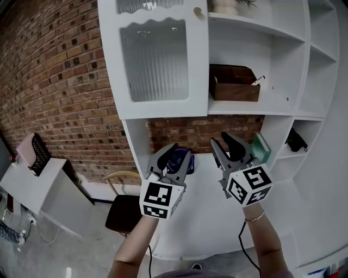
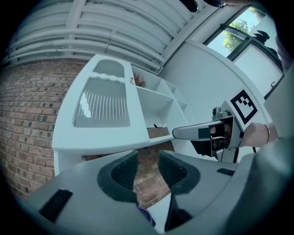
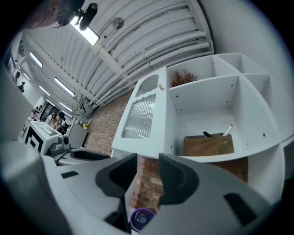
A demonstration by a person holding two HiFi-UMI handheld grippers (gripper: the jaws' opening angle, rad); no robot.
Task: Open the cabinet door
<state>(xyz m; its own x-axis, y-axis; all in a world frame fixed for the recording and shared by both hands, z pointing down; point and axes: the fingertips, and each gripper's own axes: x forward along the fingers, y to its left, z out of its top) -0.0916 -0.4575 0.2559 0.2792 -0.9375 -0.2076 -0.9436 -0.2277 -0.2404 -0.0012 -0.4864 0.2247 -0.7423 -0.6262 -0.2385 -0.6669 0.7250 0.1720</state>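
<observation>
1. Brickwork is filling the left side of the head view: a red brick wall (image 1: pixel 54 81) is running behind everything and showing through the open bay under the shelves.
2. A white shelving unit (image 1: pixel 288 65) is standing against that wall, its open compartments stepping off to the right.
3. The cabinet door (image 1: pixel 157 59), white with a ribbed glass pane, is covering the unit's upper left compartment, above and ahead of both grippers. It is lying flush with the frame, shut as far as the right gripper view shows.
4. A white desk (image 1: pixel 38 190) is sitting at lower left, and a dark-seated chair (image 1: pixel 122 209) is standing between it and the unit.
5. The left gripper (image 1: pixel 175 153) is hanging below the door's bottom edge, well apart from it. In the left gripper view its jaws are standing apart with a narrow gap, and only brick is showing between them, so the claw is holding nothing.
6. The right gripper (image 1: pixel 223 140) is hovering just beside the left one, under the shelf. Its jaws are likewise standing apart and empty, with brick showing through the gap.
7. A brown wooden box (image 1: pixel 234 84) is resting on the shelf right of the door, with a white pen-like stick (image 1: pixel 258 80) poking out of it.
8. A purple round object (image 3: pixel 140 218) is lying on the lower white surface beneath the grippers.
9. The door's small round knob (image 1: pixel 198 11) is sitting at its upper right corner, touched by neither gripper.
</observation>
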